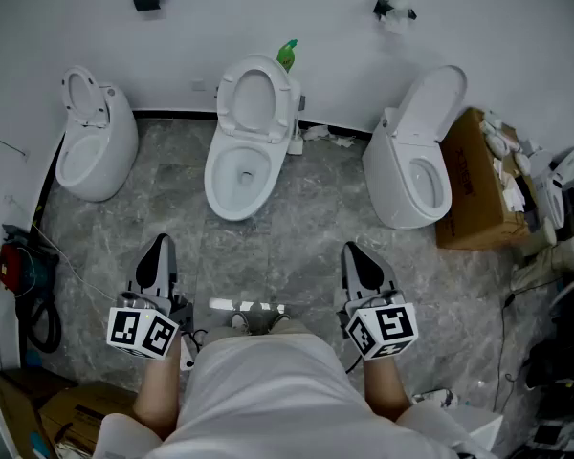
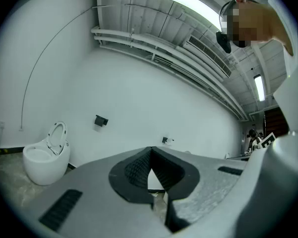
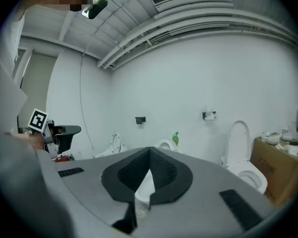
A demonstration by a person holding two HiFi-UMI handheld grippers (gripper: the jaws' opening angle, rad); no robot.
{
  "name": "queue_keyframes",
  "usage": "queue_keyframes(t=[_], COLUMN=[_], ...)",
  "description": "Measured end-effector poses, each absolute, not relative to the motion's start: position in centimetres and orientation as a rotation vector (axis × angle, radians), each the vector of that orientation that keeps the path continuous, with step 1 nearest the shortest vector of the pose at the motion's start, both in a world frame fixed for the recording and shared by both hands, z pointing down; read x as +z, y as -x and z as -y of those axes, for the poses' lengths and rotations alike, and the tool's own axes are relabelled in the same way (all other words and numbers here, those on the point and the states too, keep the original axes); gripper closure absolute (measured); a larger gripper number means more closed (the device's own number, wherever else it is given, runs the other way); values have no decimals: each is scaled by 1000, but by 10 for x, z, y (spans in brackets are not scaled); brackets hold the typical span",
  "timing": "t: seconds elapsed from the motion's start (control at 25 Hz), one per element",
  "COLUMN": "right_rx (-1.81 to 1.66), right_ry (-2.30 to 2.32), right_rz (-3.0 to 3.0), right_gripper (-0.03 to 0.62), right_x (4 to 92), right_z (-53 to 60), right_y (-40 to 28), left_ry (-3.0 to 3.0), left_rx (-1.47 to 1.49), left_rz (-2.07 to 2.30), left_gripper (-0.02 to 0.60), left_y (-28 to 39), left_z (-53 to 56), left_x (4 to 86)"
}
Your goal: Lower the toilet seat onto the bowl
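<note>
Jaws closed, empty, toilet seat raised, long axis upright

The seat of the middle toilet is seen raised, well ahead of the fingertips of the left gripper and right gripper.

Open floor before middle toilet; left toilet, right toilet well apart, cardboard box beyond

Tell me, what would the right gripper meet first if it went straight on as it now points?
Probably the middle toilet: it shows just behind the shut tips of the right gripper in that gripper's view. Nothing nearer shows, though depth is unclear.
</note>
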State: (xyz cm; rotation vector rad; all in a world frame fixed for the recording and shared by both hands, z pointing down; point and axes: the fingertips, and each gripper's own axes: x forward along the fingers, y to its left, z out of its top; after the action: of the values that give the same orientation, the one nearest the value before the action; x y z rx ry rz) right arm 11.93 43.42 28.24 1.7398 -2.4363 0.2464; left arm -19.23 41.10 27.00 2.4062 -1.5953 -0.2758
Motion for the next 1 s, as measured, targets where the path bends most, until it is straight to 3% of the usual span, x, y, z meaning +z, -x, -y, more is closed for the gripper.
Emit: queue_keyframes(t=[0.44, 0.72, 1.0], right_rx=[289, 303, 335], right_ry=[-1785, -1762, -1736], right_rz=[2489, 2497, 2526], right_gripper=[597, 597, 597], right_x=[279, 286, 296], right_z=[-422, -411, -395], right_y=[-127, -140, -167], left_ry=[-2382, -2281, -2162], left_rx=[-288, -580, -644], left_rz=[1579, 1327, 1351], left_gripper=[575, 563, 333], left_y=[187, 172, 171], left_z=[-400, -384, -355], left_x=[275, 270, 290])
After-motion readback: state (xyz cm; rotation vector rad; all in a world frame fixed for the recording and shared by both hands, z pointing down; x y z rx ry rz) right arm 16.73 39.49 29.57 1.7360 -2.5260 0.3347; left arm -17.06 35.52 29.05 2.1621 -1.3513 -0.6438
